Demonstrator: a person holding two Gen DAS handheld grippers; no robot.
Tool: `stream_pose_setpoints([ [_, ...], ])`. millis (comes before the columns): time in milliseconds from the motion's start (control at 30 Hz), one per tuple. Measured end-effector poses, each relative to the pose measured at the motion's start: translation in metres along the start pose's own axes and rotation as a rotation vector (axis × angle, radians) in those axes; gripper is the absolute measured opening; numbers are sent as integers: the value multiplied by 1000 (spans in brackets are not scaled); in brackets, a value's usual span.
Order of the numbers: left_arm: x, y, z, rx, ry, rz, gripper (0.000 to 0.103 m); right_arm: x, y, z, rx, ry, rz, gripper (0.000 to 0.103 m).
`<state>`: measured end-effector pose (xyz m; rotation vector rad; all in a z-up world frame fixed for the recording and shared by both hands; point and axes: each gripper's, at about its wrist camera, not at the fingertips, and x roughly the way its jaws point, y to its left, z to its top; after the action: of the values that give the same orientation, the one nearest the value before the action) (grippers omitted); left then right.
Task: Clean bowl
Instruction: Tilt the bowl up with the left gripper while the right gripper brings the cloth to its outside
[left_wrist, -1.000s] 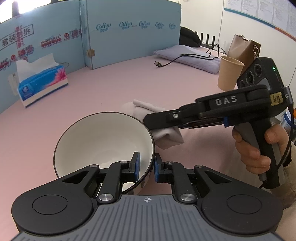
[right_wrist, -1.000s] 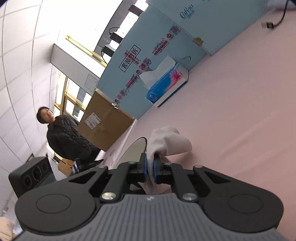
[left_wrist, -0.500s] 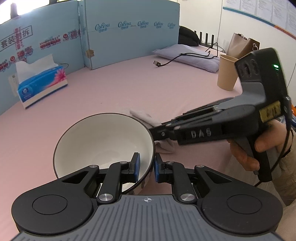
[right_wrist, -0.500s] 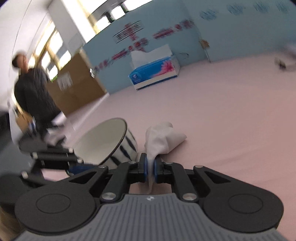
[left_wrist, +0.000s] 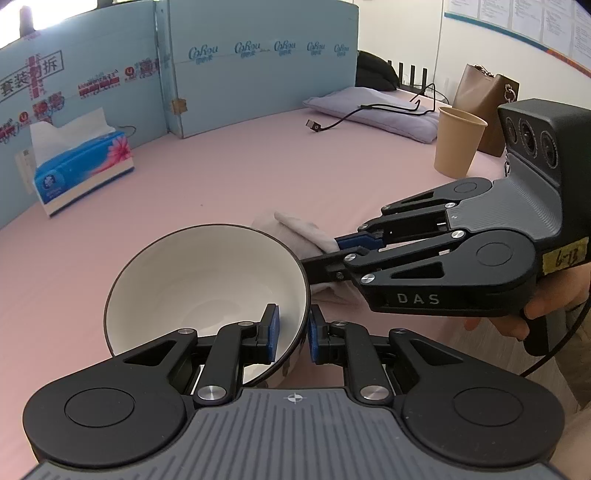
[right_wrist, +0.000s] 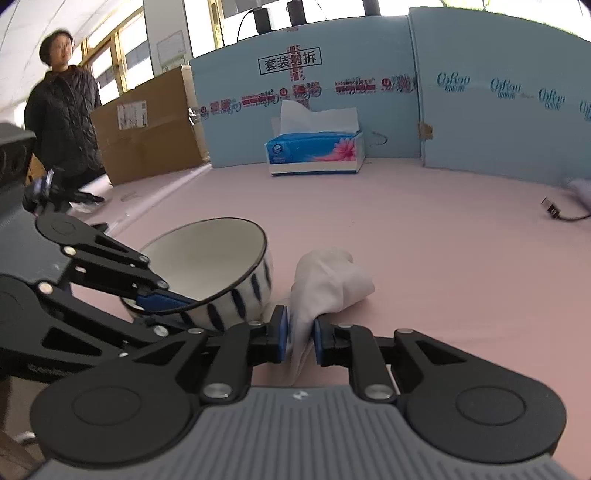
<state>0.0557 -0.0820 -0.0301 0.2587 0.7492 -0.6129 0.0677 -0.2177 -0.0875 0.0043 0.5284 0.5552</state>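
A white bowl (left_wrist: 207, 280) with a dark rim and blue stripes outside (right_wrist: 207, 258) sits tilted on the pink table. My left gripper (left_wrist: 291, 332) is shut on the bowl's near rim, one finger inside and one outside; it shows at the left of the right wrist view (right_wrist: 159, 295). My right gripper (right_wrist: 300, 330) is shut on a white cloth (right_wrist: 328, 280), held just right of the bowl, low over the table. In the left wrist view the right gripper (left_wrist: 343, 245) holds the cloth (left_wrist: 295, 232) behind the bowl's far right rim.
A blue tissue box (left_wrist: 81, 166) stands by the light blue partition (left_wrist: 258, 74); it also shows in the right wrist view (right_wrist: 314, 151). A paper cup (left_wrist: 458, 144), a brown bag (left_wrist: 487, 103), a lilac cushion with a cable (left_wrist: 373, 110) lie at the right. A person (right_wrist: 62, 110) stands beyond the table.
My right gripper has rolled from tilted to level, still holding the cloth beside the bowl. The left gripper and bowl have stayed put.
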Motion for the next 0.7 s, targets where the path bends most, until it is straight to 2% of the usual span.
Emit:
stream_pose_setpoints([
  [33, 0, 0, 0, 1, 0, 0, 22, 0, 1, 0, -13, 3, -4, 18],
  [133, 0, 0, 0, 1, 2, 1, 22, 4, 4, 1, -42, 3, -30, 30],
  [200, 0, -1, 1, 0, -1, 1, 22, 4, 2, 2, -41, -5, -32, 30],
  [233, 0, -1, 1, -1, -3, 0, 22, 3, -1, 2, -27, -9, -21, 25],
  [267, -1, -2, 2, 0, -6, -1, 22, 1, -5, 1, -6, -12, -5, 13],
  [500, 3, -5, 9, 22, -11, 11, 22, -13, -27, -5, 130, -37, 96, 12],
  [567, 5, -7, 10, 33, -9, 15, 23, -20, -34, -8, 183, -53, 163, 12],
  [700, 7, -11, 11, 49, -3, 29, 20, -17, -38, -7, 238, -76, 224, 12],
])
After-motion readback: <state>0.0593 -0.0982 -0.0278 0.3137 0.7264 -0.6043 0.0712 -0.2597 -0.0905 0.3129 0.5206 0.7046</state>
